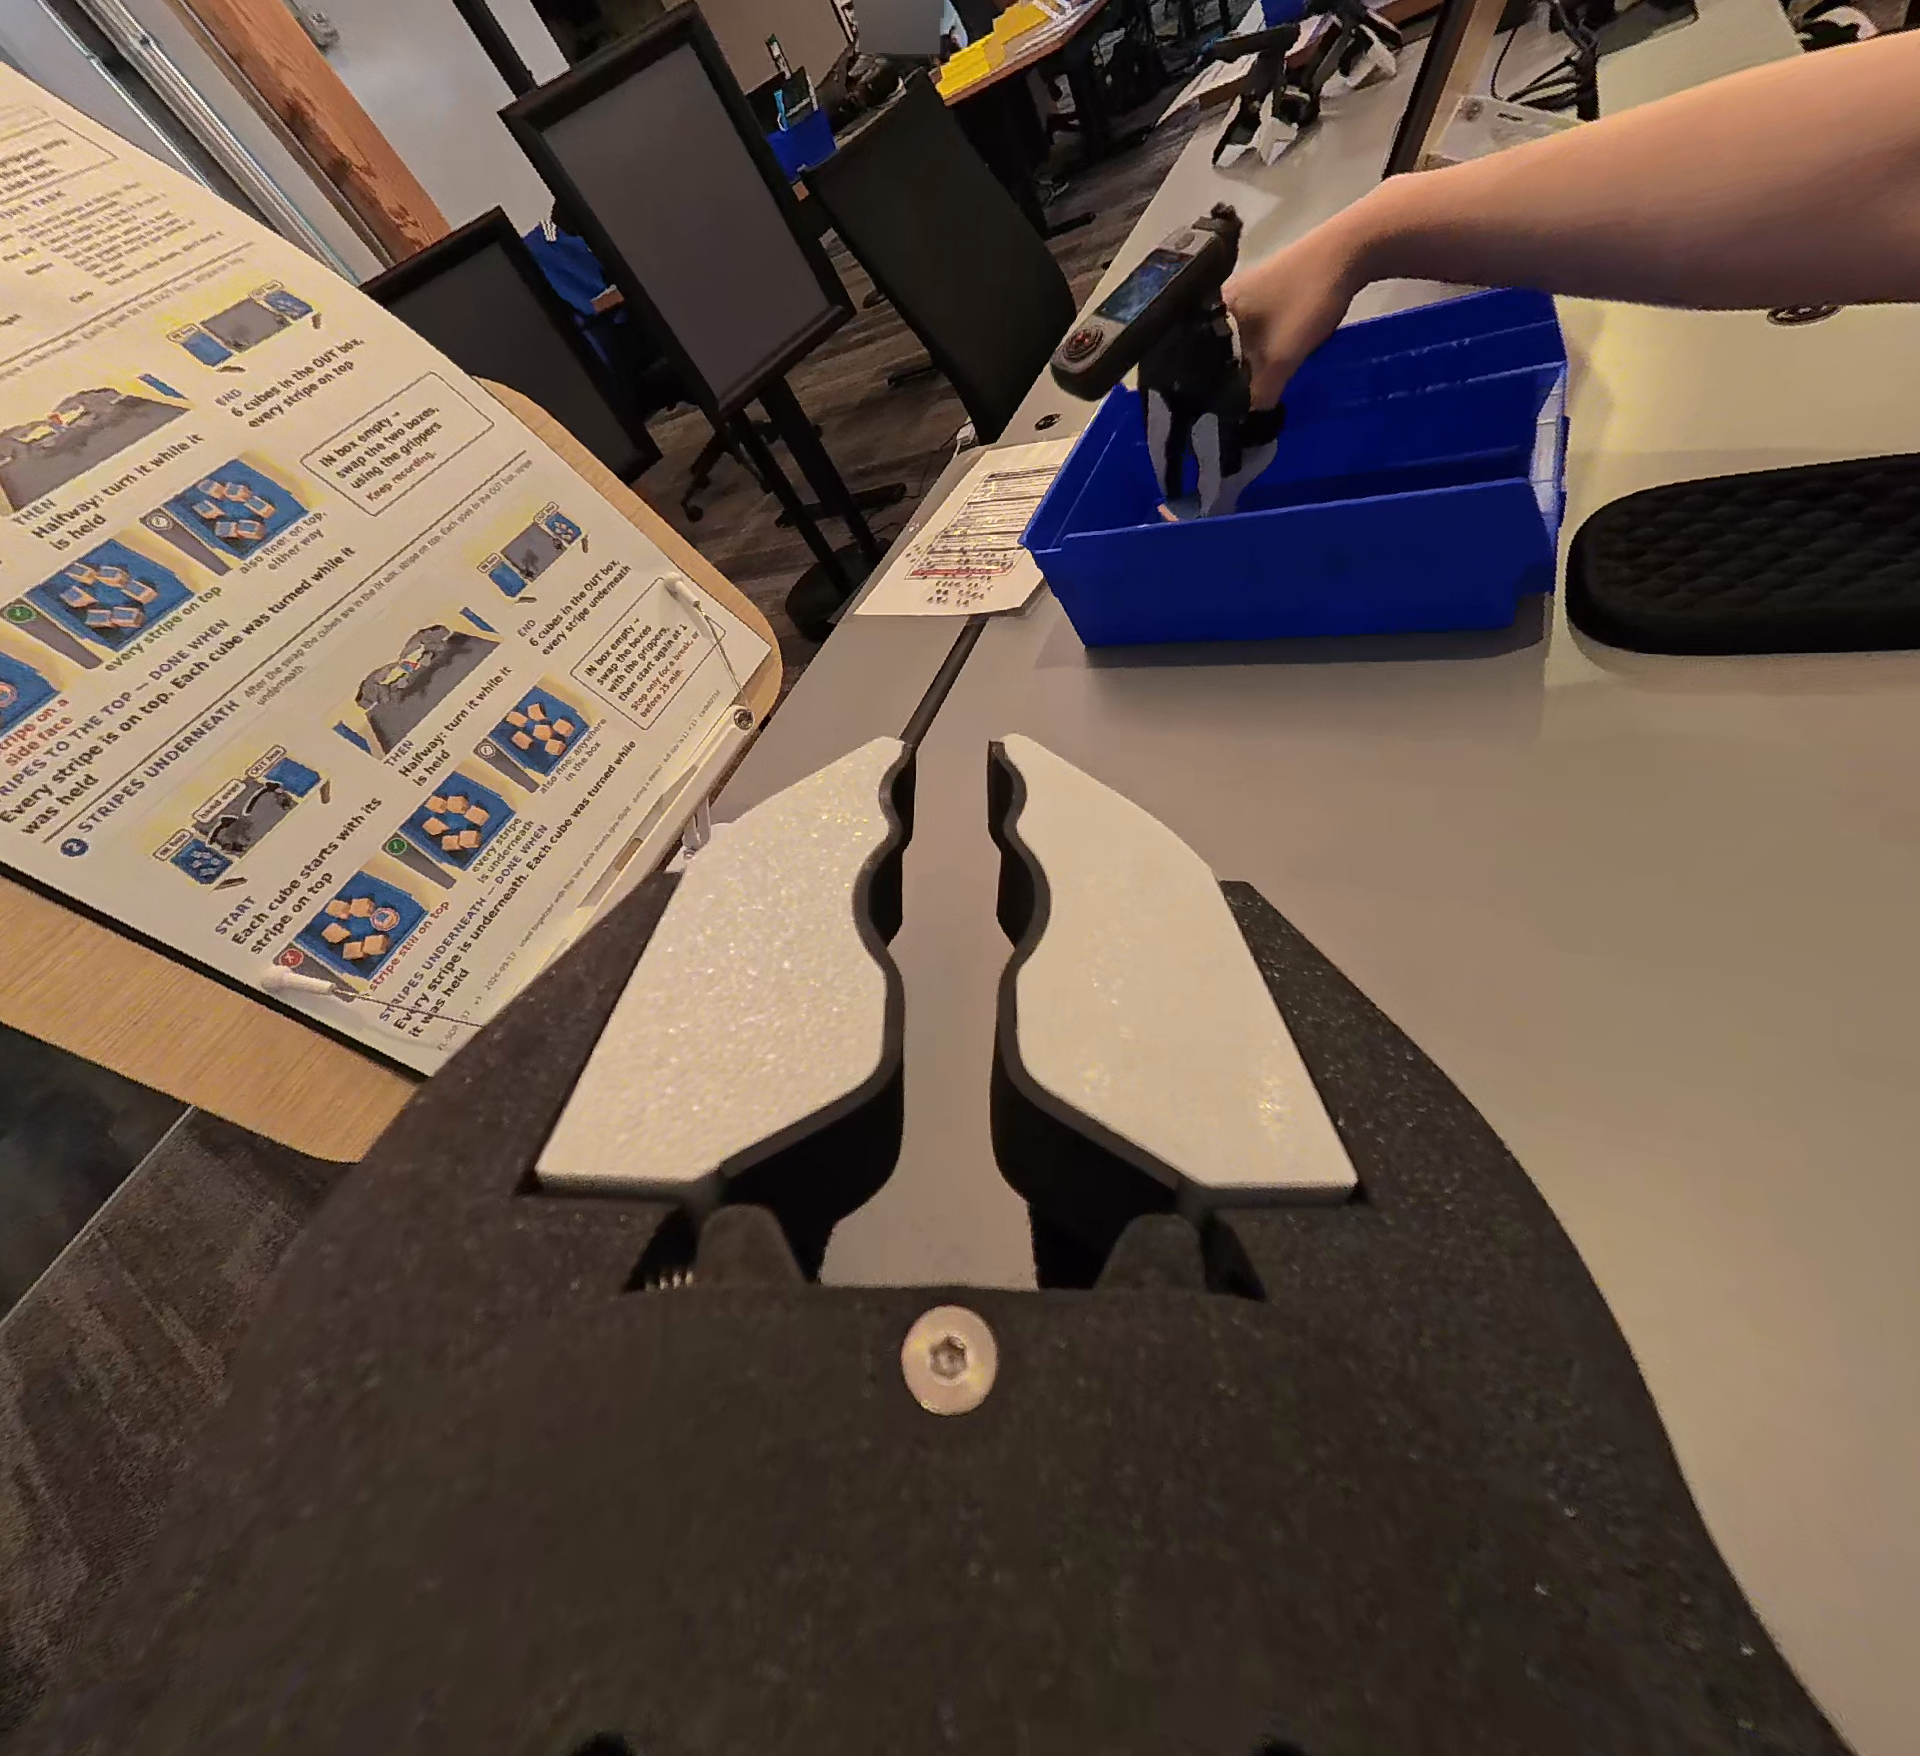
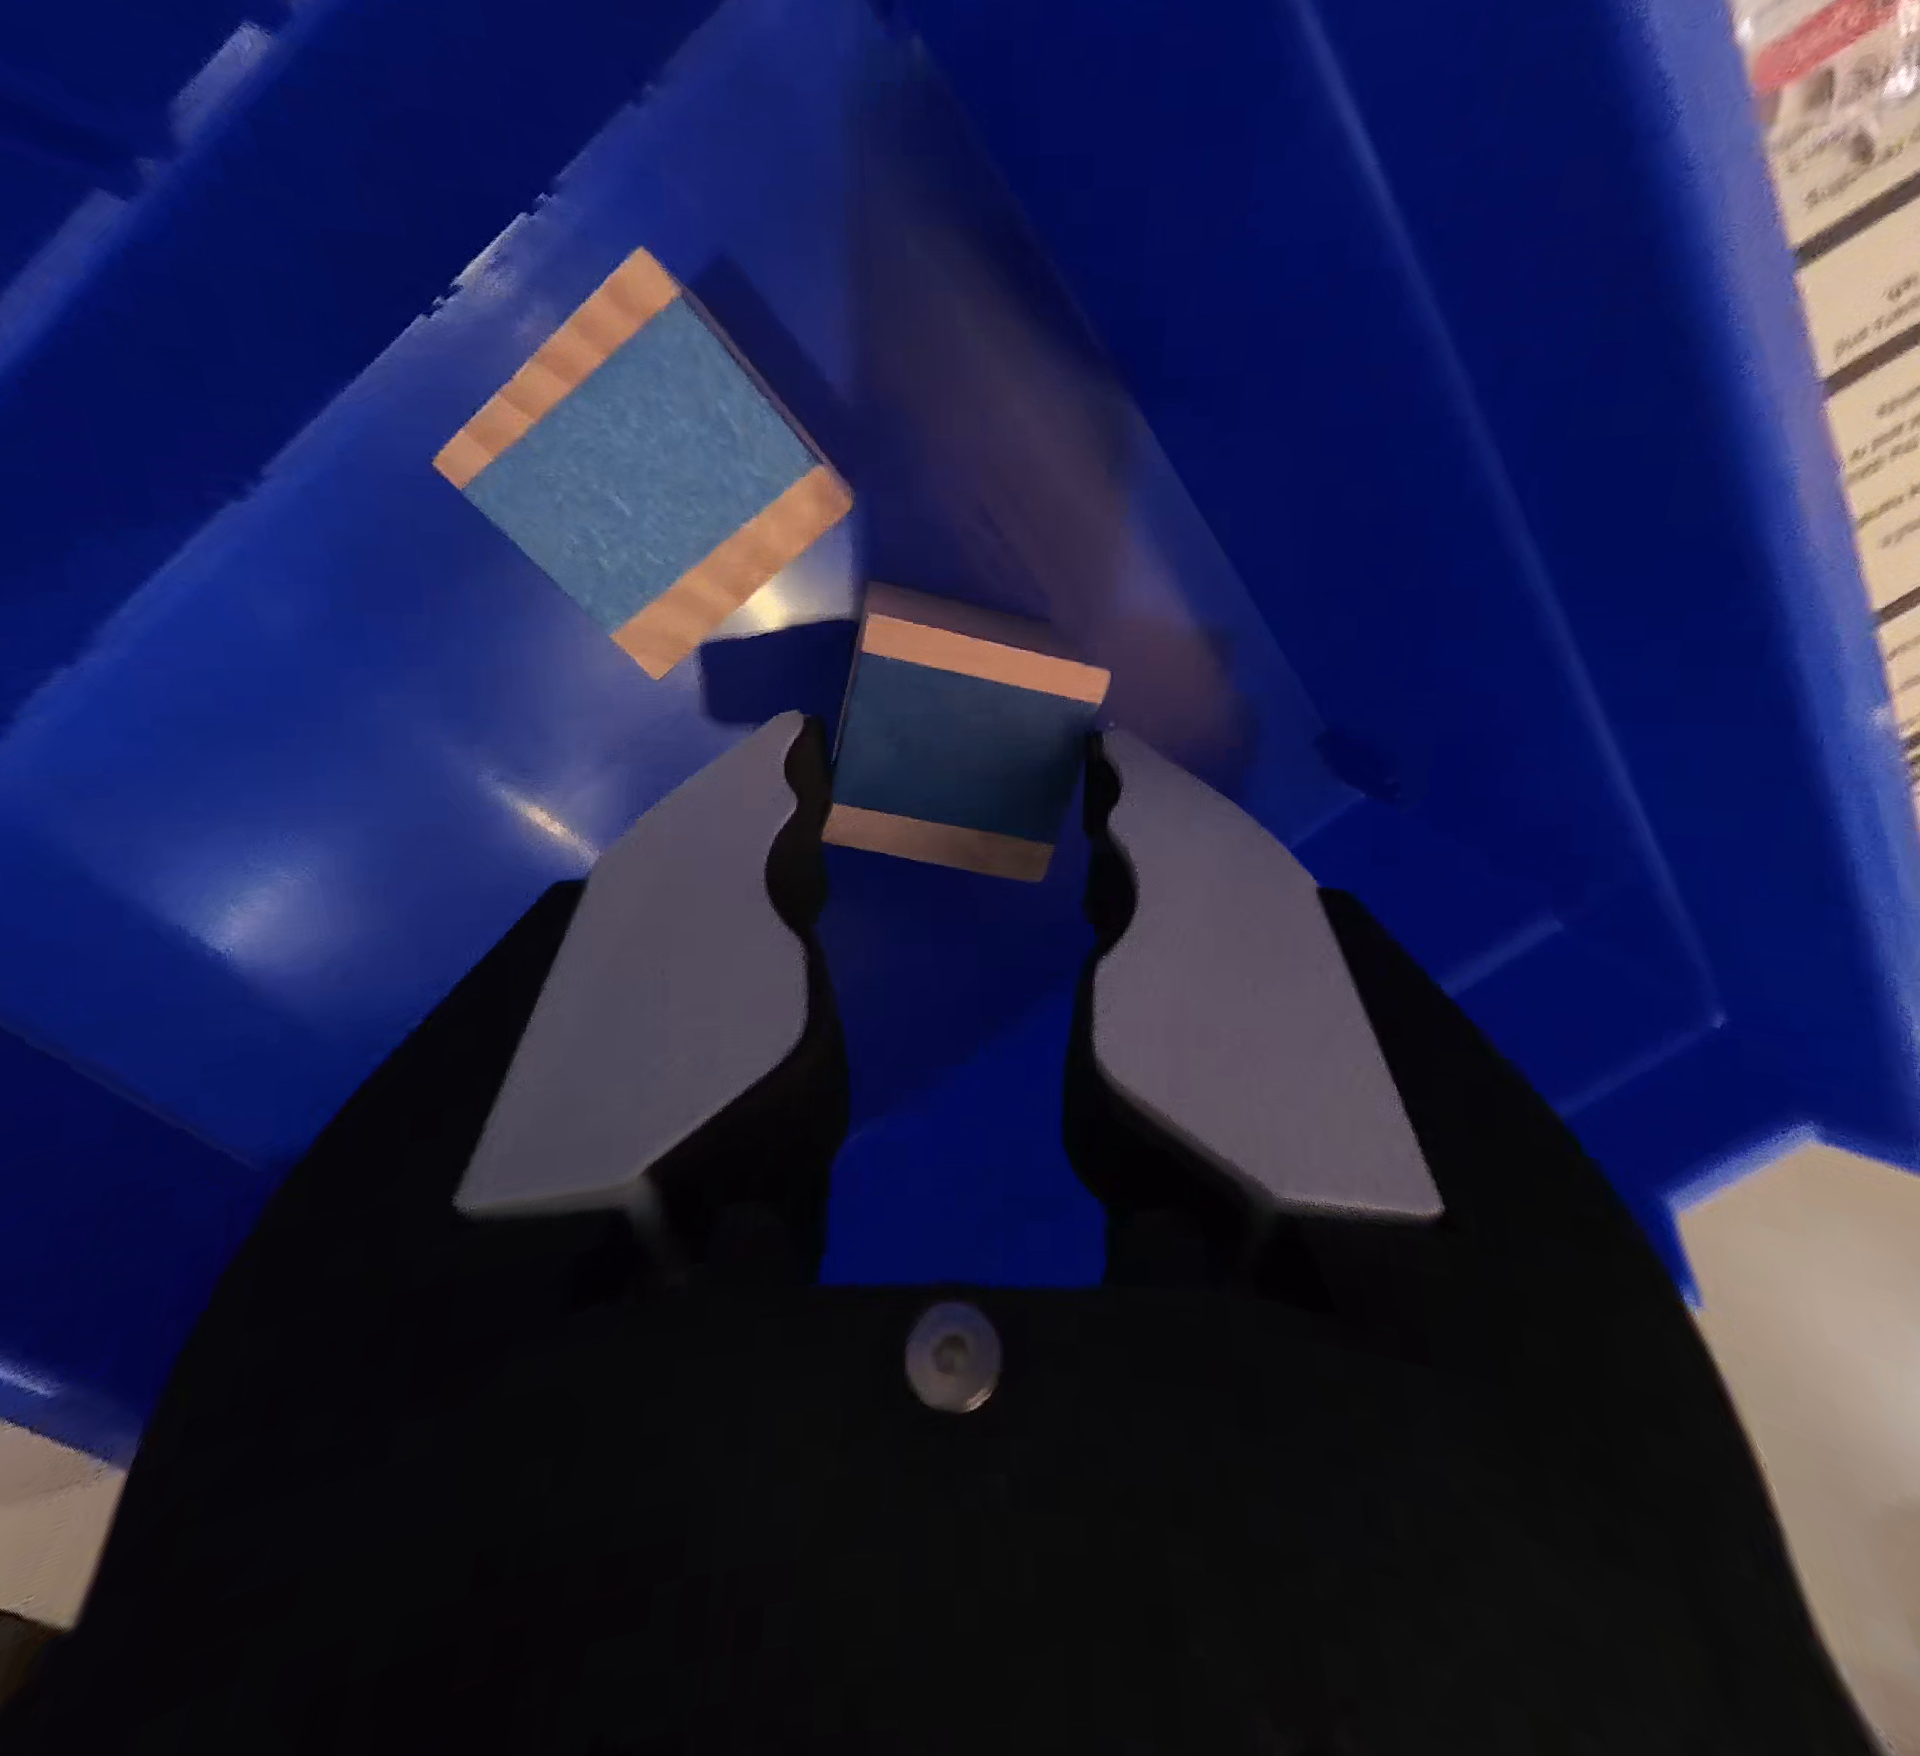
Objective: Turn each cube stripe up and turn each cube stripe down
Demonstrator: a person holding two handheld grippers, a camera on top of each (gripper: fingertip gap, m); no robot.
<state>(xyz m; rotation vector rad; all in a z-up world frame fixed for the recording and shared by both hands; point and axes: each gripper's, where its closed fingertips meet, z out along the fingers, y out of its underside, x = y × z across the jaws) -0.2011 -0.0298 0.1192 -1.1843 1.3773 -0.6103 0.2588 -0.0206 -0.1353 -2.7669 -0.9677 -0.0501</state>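
While in bin (image 2: 1351,356), right gripper (image 2: 958,740) astride cube (image 2: 961,750).

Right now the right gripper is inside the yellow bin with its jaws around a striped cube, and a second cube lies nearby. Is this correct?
Not quite: the bin is blue, not yellow, as the right wrist view shows. The rest holds: the right gripper is inside it, jaws around a striped cube, with a second cube nearby.

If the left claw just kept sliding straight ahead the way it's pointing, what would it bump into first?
Probably nothing soon: the left gripper points along the bare grey table edge. Farther on lies a printed sheet beside the blue bin; depth is unclear.
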